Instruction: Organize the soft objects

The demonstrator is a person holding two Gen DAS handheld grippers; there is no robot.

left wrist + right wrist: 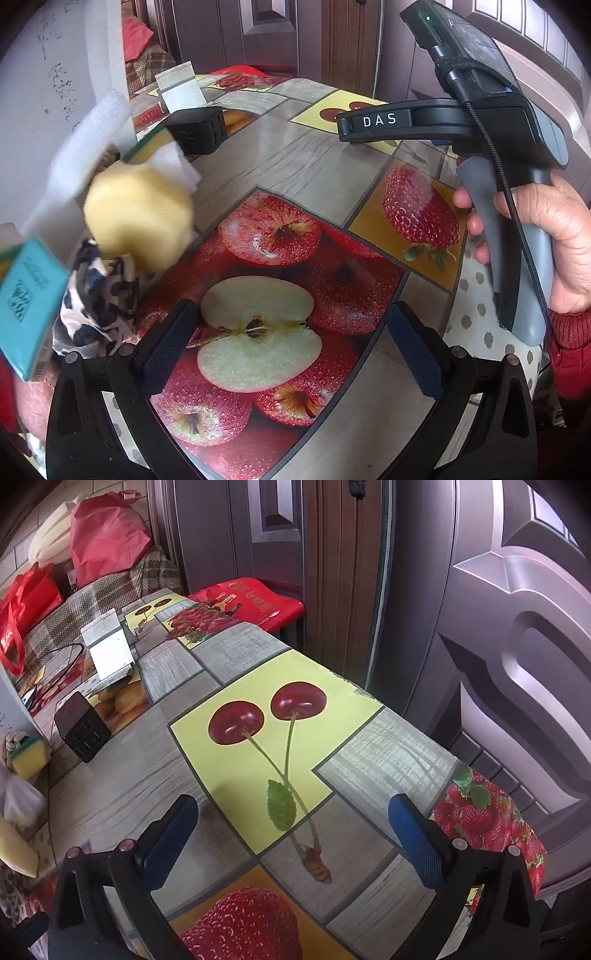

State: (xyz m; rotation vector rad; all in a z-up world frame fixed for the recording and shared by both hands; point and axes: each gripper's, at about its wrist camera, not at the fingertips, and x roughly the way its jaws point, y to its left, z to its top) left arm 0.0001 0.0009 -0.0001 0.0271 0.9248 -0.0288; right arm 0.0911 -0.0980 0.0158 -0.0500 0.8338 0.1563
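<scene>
In the left wrist view a pile of soft things lies at the table's left edge: a yellow plush ball, a leopard-print cloth, a white foam sheet and white tissue. My left gripper is open and empty above the apple print, right of the pile. My right gripper is open and empty over the cherry print; its body also shows in the left wrist view, held by a hand. A yellow-green sponge sits at the left in the right wrist view.
A black charger cube and a white folded card stand stand further back on the fruit-print tablecloth. A teal packet is at the far left. Dark doors and red bags lie beyond the table.
</scene>
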